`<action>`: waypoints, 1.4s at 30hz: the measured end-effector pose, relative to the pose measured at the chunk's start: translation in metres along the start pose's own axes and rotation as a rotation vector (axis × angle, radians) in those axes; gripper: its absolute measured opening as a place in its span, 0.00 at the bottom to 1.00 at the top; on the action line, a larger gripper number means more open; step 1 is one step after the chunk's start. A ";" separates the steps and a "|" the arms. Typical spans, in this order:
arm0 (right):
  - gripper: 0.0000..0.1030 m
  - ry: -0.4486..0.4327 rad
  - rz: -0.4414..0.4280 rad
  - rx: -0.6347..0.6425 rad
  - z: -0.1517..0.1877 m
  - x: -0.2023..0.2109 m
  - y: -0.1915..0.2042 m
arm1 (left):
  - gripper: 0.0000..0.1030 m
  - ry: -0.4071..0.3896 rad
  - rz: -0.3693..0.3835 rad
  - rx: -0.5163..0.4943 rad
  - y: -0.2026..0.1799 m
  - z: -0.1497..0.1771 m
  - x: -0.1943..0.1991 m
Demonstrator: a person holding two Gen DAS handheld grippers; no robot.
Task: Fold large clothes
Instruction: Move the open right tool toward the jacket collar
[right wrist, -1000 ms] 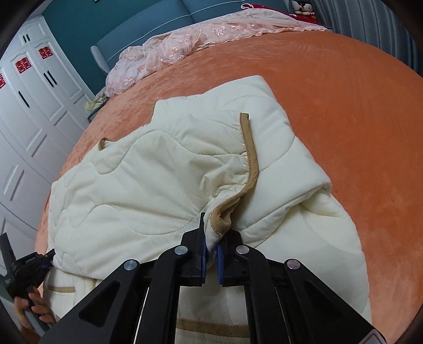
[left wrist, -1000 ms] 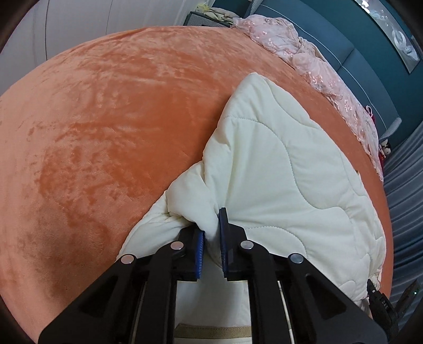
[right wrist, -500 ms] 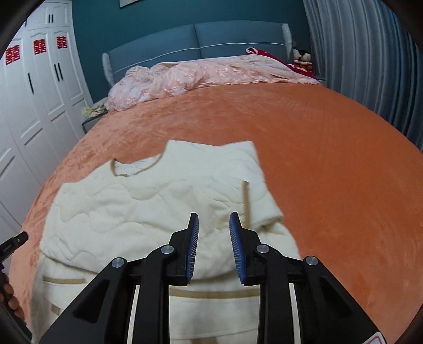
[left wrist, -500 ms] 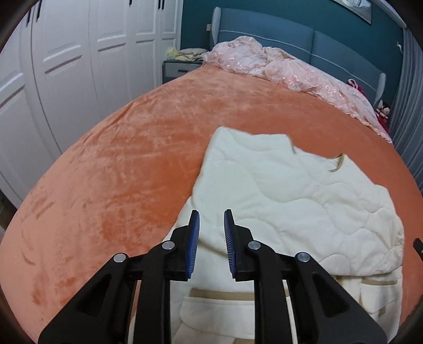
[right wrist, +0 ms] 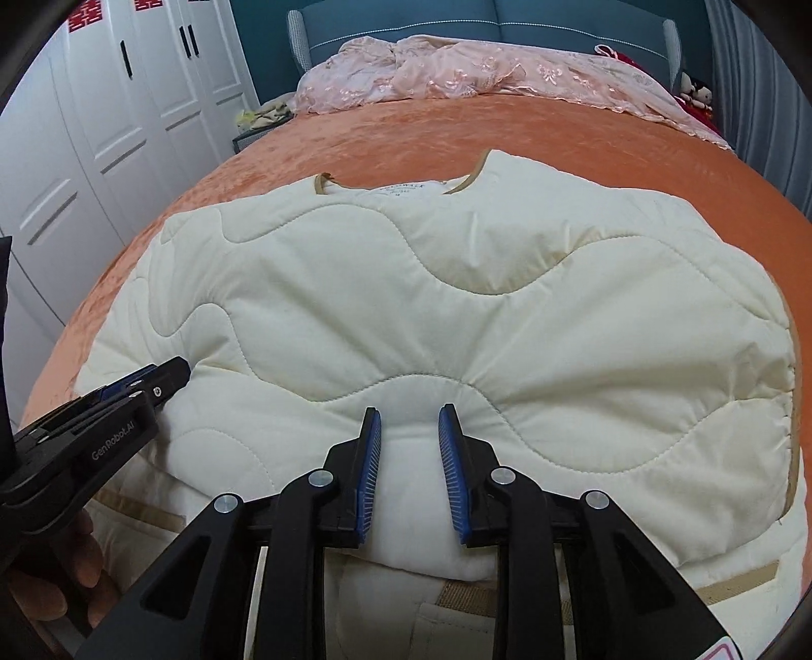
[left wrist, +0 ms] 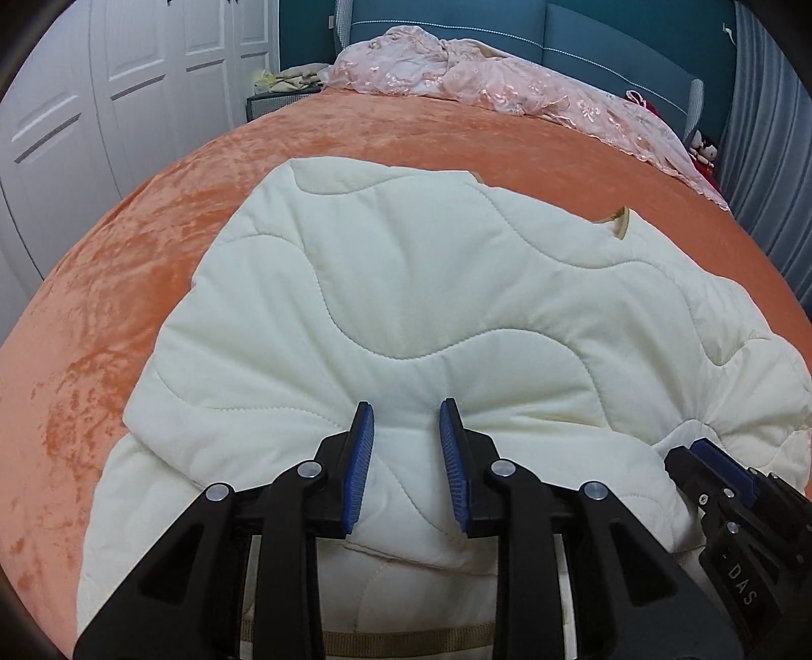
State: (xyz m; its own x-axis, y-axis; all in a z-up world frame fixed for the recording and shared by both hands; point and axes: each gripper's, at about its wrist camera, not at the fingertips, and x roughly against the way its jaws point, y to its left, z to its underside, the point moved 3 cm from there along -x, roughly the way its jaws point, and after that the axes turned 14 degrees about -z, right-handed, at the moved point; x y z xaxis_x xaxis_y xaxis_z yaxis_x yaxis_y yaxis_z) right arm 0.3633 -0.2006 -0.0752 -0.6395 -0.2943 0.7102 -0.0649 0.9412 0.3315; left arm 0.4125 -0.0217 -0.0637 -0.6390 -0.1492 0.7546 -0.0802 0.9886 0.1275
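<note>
A cream quilted jacket (left wrist: pixel 431 284) with tan trim lies folded on the orange bedspread (left wrist: pixel 142 264), its collar (right wrist: pixel 401 188) at the far side. My left gripper (left wrist: pixel 406 421) rests low on the jacket's near folded edge. Its jaws are opening, and a soft bulge of fabric lies between the blue pads (left wrist: pixel 358 472) without being pinched. My right gripper (right wrist: pixel 408 424) sits the same way further right, open, with fabric swelling between its pads (right wrist: pixel 451 472). Each gripper shows in the other's view: the right gripper (left wrist: pixel 710 467) at lower right, the left gripper (right wrist: pixel 147 381) at left.
A pink lace cover (right wrist: pixel 482 71) is heaped along the blue headboard (right wrist: pixel 457 20). White wardrobe doors (left wrist: pixel 101 101) stand along the left and grey curtains (left wrist: pixel 771 152) along the right. A bedside table (right wrist: pixel 254 132) with cloth sits at the back left. A hand (right wrist: pixel 66 573) holds the left gripper.
A second ago both grippers were shut on jacket fabric. They let go, drew back, then came down close onto the near folded edge with jaws apart.
</note>
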 end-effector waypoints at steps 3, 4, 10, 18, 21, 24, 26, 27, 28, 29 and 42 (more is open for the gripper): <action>0.24 -0.019 0.003 0.013 0.005 0.000 0.001 | 0.25 -0.041 0.004 0.012 -0.001 0.007 -0.002; 0.24 -0.026 0.005 0.018 0.006 -0.001 0.001 | 0.25 -0.052 0.000 0.013 -0.002 0.008 -0.002; 0.24 -0.060 0.025 0.040 0.009 -0.003 0.002 | 0.26 -0.089 -0.026 0.005 -0.005 0.011 -0.003; 0.24 -0.097 0.009 0.033 0.010 -0.002 -0.003 | 0.26 -0.117 -0.066 -0.013 -0.011 0.013 -0.006; 0.24 -0.094 0.005 0.029 0.009 -0.001 -0.003 | 0.26 -0.112 -0.067 -0.015 -0.011 0.012 -0.006; 0.24 -0.066 -0.030 -0.007 0.003 0.002 -0.007 | 0.26 -0.068 -0.032 -0.002 -0.007 0.003 -0.002; 0.25 -0.057 -0.082 -0.042 -0.012 0.014 -0.007 | 0.26 -0.037 0.029 0.039 0.005 -0.009 0.007; 0.25 -0.078 -0.093 -0.039 -0.023 0.023 -0.005 | 0.26 -0.036 0.043 0.056 0.012 -0.018 0.012; 0.25 -0.100 -0.089 -0.024 -0.035 0.029 -0.001 | 0.26 -0.045 0.048 0.065 0.018 -0.031 0.016; 0.25 -0.111 -0.088 -0.008 -0.048 0.032 0.004 | 0.26 -0.055 0.041 0.066 0.022 -0.045 0.018; 0.26 0.100 -0.230 0.004 -0.124 -0.107 0.048 | 0.26 0.143 -0.032 0.147 0.042 -0.140 -0.106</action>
State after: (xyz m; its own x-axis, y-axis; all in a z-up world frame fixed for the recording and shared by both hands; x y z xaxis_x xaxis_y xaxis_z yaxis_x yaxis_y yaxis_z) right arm 0.5234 -0.1443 -0.0580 -0.5284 -0.5159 0.6743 -0.2033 0.8480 0.4895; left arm 0.5840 0.0327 -0.0480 -0.5197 -0.1720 0.8368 -0.2165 0.9741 0.0658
